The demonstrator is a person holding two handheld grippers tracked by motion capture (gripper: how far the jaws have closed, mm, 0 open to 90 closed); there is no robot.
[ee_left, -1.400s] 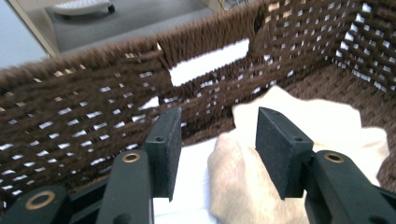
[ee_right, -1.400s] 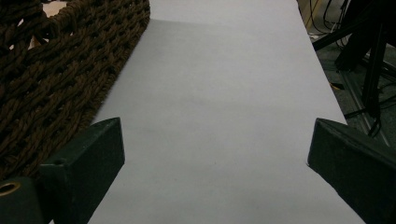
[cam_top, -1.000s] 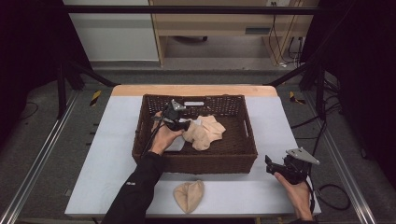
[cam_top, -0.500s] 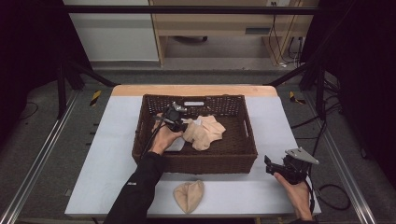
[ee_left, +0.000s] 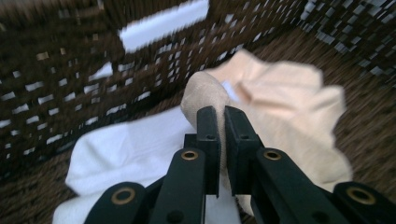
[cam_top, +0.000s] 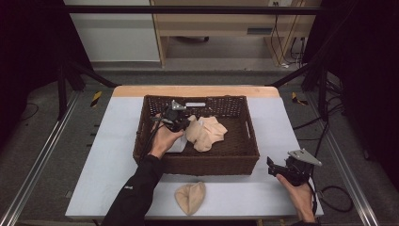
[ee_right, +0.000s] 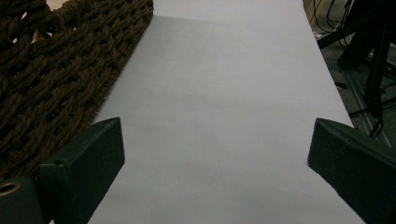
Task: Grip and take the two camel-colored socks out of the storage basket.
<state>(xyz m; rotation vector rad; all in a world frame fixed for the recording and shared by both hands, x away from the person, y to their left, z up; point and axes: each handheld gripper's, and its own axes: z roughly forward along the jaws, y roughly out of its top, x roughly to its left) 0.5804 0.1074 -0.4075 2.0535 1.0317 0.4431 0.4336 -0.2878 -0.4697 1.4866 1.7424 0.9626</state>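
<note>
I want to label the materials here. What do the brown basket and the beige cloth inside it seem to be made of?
The brown basket looks like woven wicker or twisted fibre, matt: braided strands and open gaps show. The beige cloth seems a soft knit or fleece fabric, matt and slightly fuzzy; it folds limply where the left claw pinches it. The exact fibre cannot be told.

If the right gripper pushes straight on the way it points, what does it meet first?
Probably nothing soon: the open right gripper looks along bare white table, with the wicker basket off to the side of its line. Depth beyond the far table edge is unclear.
</note>
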